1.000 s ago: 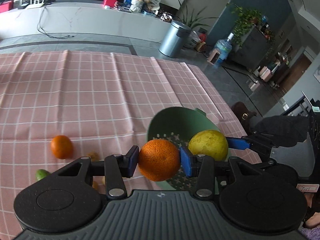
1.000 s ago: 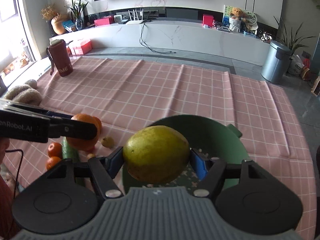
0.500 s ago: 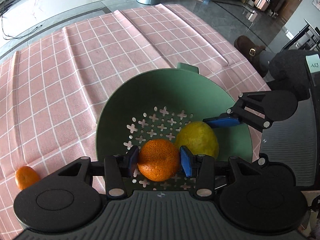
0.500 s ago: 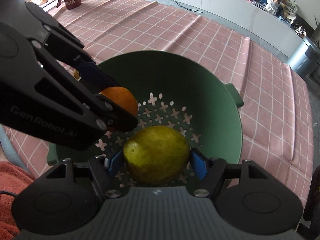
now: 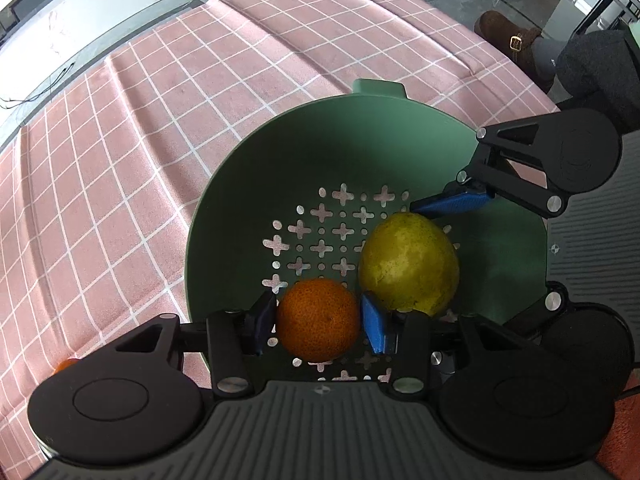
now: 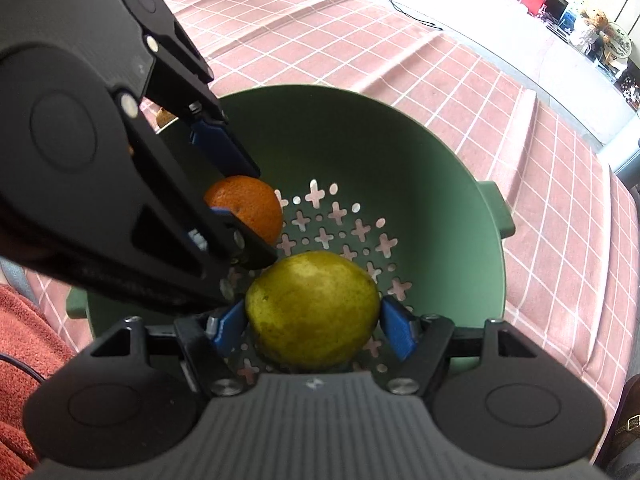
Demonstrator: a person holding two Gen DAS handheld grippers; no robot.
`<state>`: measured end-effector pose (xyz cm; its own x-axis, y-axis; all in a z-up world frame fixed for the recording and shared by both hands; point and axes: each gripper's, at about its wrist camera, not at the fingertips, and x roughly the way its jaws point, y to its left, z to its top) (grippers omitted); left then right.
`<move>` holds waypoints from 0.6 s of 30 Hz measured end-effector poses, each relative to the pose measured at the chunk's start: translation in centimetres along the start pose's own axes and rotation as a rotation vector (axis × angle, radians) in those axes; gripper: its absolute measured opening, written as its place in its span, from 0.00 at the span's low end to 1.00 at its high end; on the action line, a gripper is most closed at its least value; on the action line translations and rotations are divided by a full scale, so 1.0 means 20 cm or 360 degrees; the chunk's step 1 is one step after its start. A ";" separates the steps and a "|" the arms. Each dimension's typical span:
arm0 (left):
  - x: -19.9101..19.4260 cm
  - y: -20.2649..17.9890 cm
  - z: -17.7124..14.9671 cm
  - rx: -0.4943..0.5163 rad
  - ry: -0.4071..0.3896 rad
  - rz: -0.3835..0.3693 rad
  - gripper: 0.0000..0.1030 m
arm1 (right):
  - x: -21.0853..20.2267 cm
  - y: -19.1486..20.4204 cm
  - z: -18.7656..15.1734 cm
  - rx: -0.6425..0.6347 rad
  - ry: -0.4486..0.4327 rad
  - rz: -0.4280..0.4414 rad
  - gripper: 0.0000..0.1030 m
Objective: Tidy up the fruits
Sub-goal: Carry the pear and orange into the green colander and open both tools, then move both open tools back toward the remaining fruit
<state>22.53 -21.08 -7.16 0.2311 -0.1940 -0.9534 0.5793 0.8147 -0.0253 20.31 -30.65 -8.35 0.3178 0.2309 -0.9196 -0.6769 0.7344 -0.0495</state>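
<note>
Inside the green colander (image 5: 256, 184), the left gripper (image 5: 318, 326) has its jaws just easing apart around the orange (image 5: 318, 322); beside it, the right gripper (image 6: 314, 326) clasps the yellow-green fruit (image 6: 312, 308) low over the perforated bottom, on the pink checked cloth (image 5: 120, 140).

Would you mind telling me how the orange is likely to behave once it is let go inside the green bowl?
The orange is round, so it may roll down the sloping green bowl wall. It will probably settle against the yellow-green fruit close beside it. Its dimpled peel suggests decent grip.
</note>
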 end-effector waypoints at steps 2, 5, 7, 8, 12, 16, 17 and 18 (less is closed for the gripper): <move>0.00 -0.01 0.00 0.0027 -0.0004 0.0028 0.55 | 0.00 0.01 0.00 -0.0012 0.0011 -0.0006 0.66; -0.01 0.00 0.00 0.0003 -0.0017 0.0027 0.61 | -0.02 0.02 0.01 -0.0033 0.0008 -0.0029 0.73; -0.02 0.01 0.00 -0.0023 -0.0019 0.0012 0.65 | -0.03 0.02 0.01 -0.0039 0.0005 -0.0041 0.75; -0.04 0.02 -0.01 -0.0045 -0.0028 -0.0003 0.65 | -0.04 0.02 0.02 -0.0035 0.0009 -0.0045 0.75; -0.17 0.05 -0.05 -0.0094 -0.0146 -0.0075 0.65 | -0.10 0.04 0.02 -0.0020 -0.0011 -0.0102 0.75; -0.35 0.07 -0.11 -0.0124 -0.0296 -0.0074 0.66 | -0.23 0.06 0.01 0.0134 -0.0147 -0.0134 0.76; -0.41 0.08 -0.14 -0.0140 -0.0337 -0.0063 0.66 | -0.27 0.08 0.01 0.0195 -0.0201 -0.0134 0.76; -0.45 0.09 -0.16 -0.0150 -0.0367 -0.0053 0.66 | -0.31 0.09 0.00 0.0246 -0.0244 -0.0137 0.76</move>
<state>18.97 -16.02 0.45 0.3914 -0.3323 -0.8581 0.5168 0.8510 -0.0938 17.12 -30.63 -2.77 0.4749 0.2488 -0.8441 -0.5370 0.8418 -0.0540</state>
